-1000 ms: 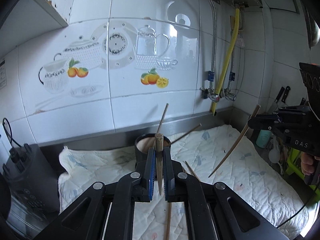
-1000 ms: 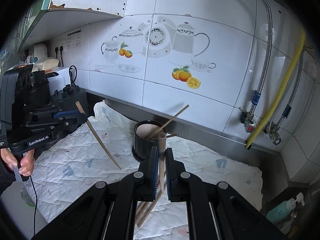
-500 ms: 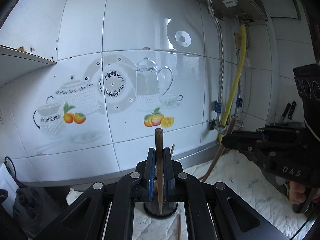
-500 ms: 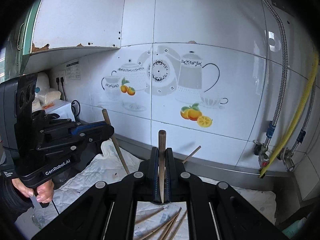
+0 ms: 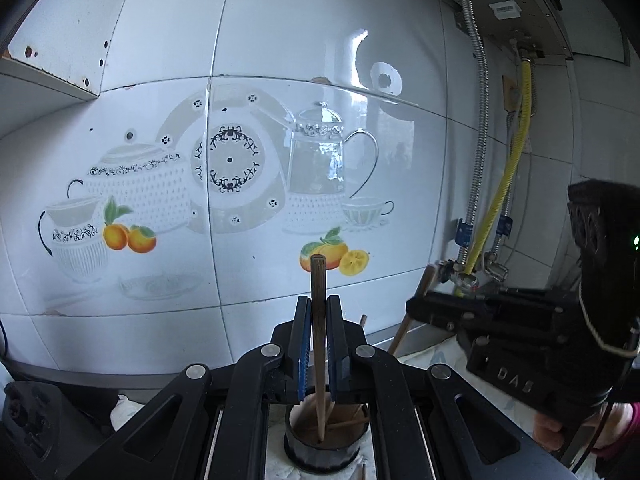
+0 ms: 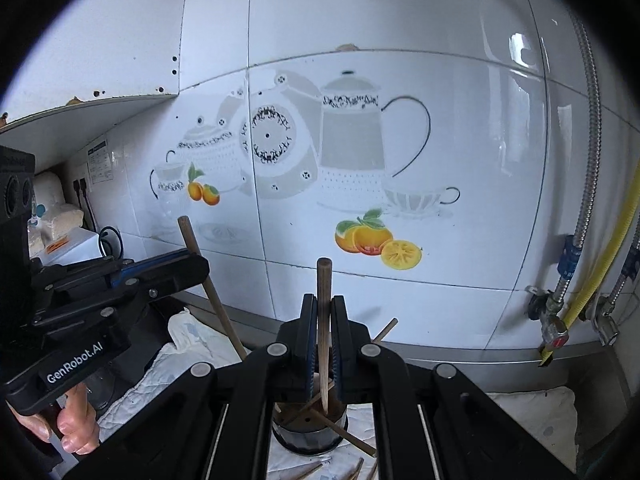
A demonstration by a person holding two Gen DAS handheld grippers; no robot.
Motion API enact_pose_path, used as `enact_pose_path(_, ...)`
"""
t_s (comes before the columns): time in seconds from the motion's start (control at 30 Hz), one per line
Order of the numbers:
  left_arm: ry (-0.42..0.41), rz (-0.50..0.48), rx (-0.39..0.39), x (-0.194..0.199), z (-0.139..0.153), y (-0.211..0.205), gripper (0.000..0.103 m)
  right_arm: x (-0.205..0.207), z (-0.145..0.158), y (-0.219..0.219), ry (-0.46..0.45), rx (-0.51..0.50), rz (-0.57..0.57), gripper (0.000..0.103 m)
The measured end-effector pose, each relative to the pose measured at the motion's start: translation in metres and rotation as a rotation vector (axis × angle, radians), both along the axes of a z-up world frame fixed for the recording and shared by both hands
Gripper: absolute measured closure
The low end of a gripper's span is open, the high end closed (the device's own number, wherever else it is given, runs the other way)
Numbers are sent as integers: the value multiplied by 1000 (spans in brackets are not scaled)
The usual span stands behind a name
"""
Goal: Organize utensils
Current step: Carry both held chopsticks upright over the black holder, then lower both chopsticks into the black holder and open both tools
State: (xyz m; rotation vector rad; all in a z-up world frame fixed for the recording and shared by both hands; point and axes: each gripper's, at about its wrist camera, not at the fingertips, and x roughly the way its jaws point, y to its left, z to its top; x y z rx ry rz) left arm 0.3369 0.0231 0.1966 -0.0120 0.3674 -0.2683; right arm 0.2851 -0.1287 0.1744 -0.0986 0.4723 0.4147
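A white tiled wall [image 5: 280, 60] with teapot prints backs the counter. Nearest, the left gripper [image 5: 319, 344] is clamped on an upright chopstick [image 5: 319, 320], its tip over the dark cup [image 5: 324, 448]. The right gripper [image 6: 323, 344] pinches another stick [image 6: 323, 320] above the same cup, with loose sticks on the cloth [image 6: 192, 344].

- Glossy white wall tiles [image 5: 280, 40] carry a printed teapot, plate and orange design [image 6: 352, 152].
- A yellow hose [image 5: 504, 184] and braided metal pipes [image 6: 588, 160] run down the right corner.
- Daylight reflects off the tiles.
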Motion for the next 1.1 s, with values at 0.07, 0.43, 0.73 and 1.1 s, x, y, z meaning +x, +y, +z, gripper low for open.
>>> enact_pose_path(0.07, 19, 4, -10, 8, -9, 1, 96, 6, -8, 1, 19, -4, -6, 94)
enact_pose_path(0.43, 125, 53, 21, 22, -54, 5, 88, 9, -32, -2, 109, -50, -1, 91)
enact_pose_path(0.73, 136, 79, 7, -4, -53, 14, 49, -13, -21, -15, 72, -45, -22, 69)
enact_pose_path(1.1, 191, 97, 76, -78, -67, 19, 37, -77, -14, -29, 30, -68, -18, 47)
